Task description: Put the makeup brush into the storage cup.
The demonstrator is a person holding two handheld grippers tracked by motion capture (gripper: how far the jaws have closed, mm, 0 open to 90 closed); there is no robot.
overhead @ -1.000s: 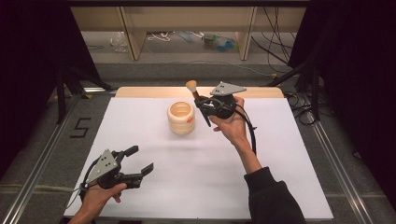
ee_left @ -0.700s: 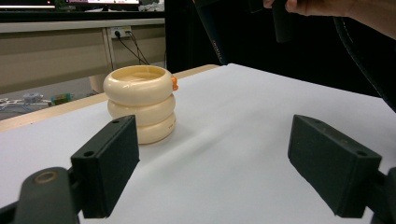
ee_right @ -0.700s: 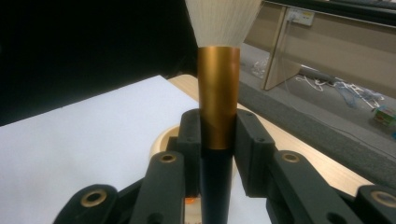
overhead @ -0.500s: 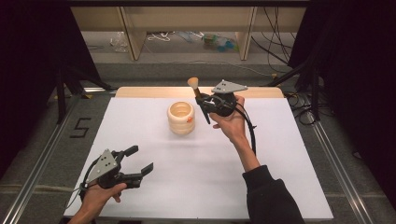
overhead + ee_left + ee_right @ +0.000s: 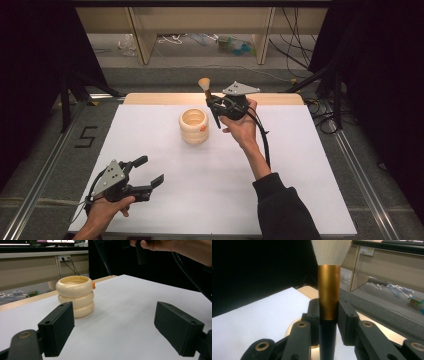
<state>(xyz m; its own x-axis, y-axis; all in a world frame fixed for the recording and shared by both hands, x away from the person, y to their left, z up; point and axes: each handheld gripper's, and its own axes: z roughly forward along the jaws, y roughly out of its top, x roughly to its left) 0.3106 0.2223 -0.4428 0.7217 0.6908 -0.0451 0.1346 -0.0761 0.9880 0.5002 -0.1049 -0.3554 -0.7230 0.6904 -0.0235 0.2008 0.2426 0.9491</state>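
A cream ribbed cup (image 5: 194,125) made of stacked rings, with a small orange spot on its side, stands on the white table (image 5: 280,165) toward the back middle; it also sits ahead of the left jaws (image 5: 74,295). My right gripper (image 5: 214,101) is held in the air just right of the cup, shut on a makeup brush (image 5: 208,98) with a black handle, gold ferrule (image 5: 328,293) and pale bristles pointing up. My left gripper (image 5: 149,171) rests low near the front left corner, open with nothing between its fingers (image 5: 58,331).
A wooden strip (image 5: 150,98) runs along the table's back edge. Metal rails (image 5: 40,180) flank the table on both sides. Cables and shelf legs lie on the floor beyond. A cable (image 5: 262,140) trails from the right gripper along the forearm.
The right gripper with the brush has shifted slightly up and back above the cup's right side. The left gripper has stayed in place.
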